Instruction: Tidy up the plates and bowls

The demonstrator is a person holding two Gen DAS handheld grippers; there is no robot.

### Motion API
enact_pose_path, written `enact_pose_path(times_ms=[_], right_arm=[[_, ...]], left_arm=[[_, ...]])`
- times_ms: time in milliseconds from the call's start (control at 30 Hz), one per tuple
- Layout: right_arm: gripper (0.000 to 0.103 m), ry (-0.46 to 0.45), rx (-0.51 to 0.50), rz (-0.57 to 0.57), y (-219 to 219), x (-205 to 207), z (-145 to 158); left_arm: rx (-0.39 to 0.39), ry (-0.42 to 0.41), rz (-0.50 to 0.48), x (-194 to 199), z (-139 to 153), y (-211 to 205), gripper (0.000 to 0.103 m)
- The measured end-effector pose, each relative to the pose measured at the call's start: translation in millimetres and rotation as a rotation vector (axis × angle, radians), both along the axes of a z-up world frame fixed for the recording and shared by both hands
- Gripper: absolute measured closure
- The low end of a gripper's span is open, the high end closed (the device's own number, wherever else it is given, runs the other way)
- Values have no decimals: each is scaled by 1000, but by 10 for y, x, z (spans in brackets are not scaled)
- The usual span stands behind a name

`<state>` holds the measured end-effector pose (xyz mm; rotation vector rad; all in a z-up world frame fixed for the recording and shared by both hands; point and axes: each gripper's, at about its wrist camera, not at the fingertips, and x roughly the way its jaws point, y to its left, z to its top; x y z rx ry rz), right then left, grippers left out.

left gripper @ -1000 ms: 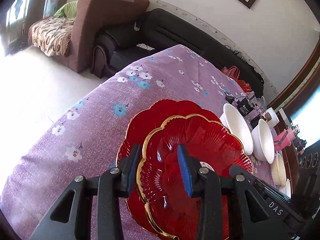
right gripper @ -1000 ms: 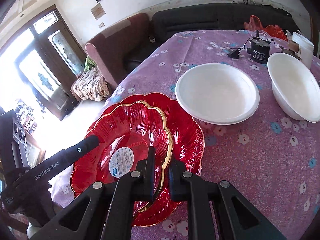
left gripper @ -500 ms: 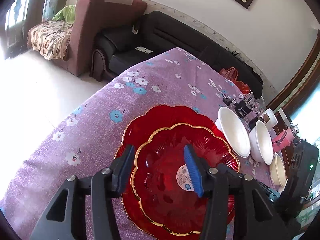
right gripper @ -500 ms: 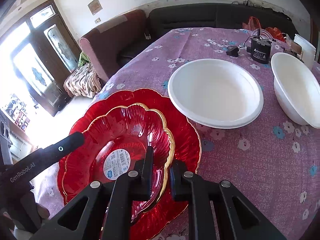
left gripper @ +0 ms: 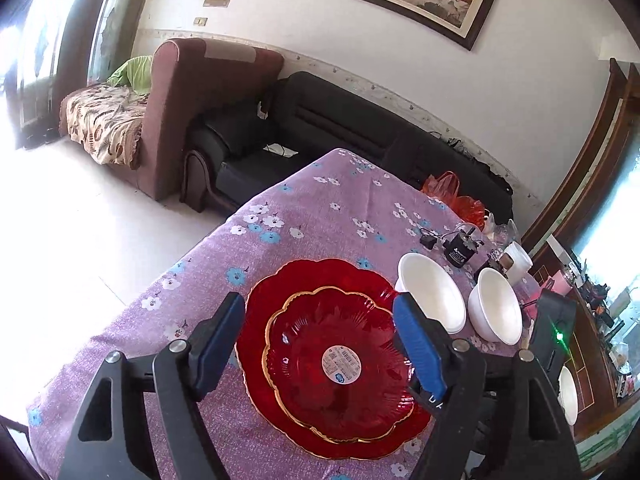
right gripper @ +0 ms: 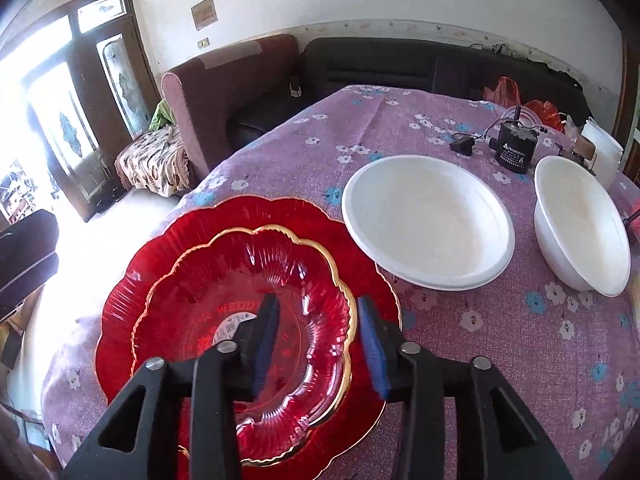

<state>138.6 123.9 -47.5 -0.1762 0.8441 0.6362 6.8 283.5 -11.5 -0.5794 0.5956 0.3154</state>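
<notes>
A small red scalloped glass plate with a gold rim lies nested inside a larger red scalloped glass plate, the pair resting on the desk, which is covered by a purple cloth with a flower print, close to its near edge. A round white label sits in the middle of the small plate.

The left gripper hangs above the stack with its jaws opening; the blue pads stand wide on either side of the plates and touch neither. The right gripper is low over the near rim of the small plate, its jaws opening too: the gold rim runs between the two pads, but they no longer press on it.

Just beside the red stack, toward the far right of the desk, a shallow white plate touches or almost touches the big plate's edge. A deeper white bowl stands next to it. A small black box with a cable lies behind them.
</notes>
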Motion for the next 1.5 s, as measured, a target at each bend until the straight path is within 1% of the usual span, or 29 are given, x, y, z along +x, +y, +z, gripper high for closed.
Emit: enact_pose_path(times_ms=[100, 167, 233, 267, 300, 333, 367, 433, 467, 500, 533, 600, 667, 733, 800, 967, 1100, 1167, 1267, 1333, 1433, 1500], right_arm=[[48, -40, 35, -10, -102, -73, 192], [48, -71, 59, -18, -208, -130, 353], [47, -129, 76, -33, -367, -224, 547], [46, -162, 82, -45, -460, -278, 641], [41, -199, 90, -62, -573, -334, 732], [33, -240, 100, -86, -704, -386, 822], [28, -289, 110, -119, -869, -445, 909], [6, -363, 121, -183, -1157, -515, 1032], [2, -399, 124, -225, -1335, -533, 1070], [0, -411, 116, -262, -1477, -517, 1085], [0, -395, 101, -301, -1632, -457, 1080], [0, -310, 92, -348, -1912, -287, 1035], [0, -241, 103, -397, -2162, -195, 970], [0, -203, 116, -416, -2350, -182, 907], [0, -179, 116, -415, -2445, -174, 842], [0, -155, 123, -384, -2542, -171, 729], [2, -157, 123, -368, -2555, -135, 727], [4, -154, 131, -359, -2552, -114, 762], [6, -158, 156, -342, -2525, -87, 911], [7, -166, 186, -325, -2483, -55, 1072], [7, -182, 239, -292, -2359, 18, 1341], [7, -172, 273, -269, -2250, 79, 1438]], left_arm=[[28, -17, 14, -74, 92, -81, 23], [75, -30, 39, -148, 171, -158, 22], [145, -51, 87, -250, 290, -257, 16], [175, -64, 112, -297, 349, -285, 10], [211, -84, 142, -364, 422, -333, 3], [238, -103, 158, -413, 484, -385, 0], [265, -124, 168, -457, 547, -437, 0], [306, -159, 166, -514, 650, -549, 0], [309, -170, 152, -516, 678, -597, 0], [303, -167, 131, -496, 692, -641, 0], [294, -155, 113, -463, 688, -681, 0], [278, -114, 90, -369, 649, -762, 0], [266, -86, 57, -272, 593, -840, 0], [272, -54, 36, -184, 532, -936, 0], [269, -29, 10, -108, 477, -1033, 0], [218, 31, -41, 52, 355, -1170, 0], [253, 89, -43, 156, 329, -1269, 0], [249, 97, -63, 198, 362, -1284, 0], [211, 62, -106, 241, 522, -1261, 0], [213, 40, -131, 296, 679, -1224, 0], [225, 19, -127, 429, 888, -1113, 0], [223, 25, -114, 569, 957, -1000, 0]])
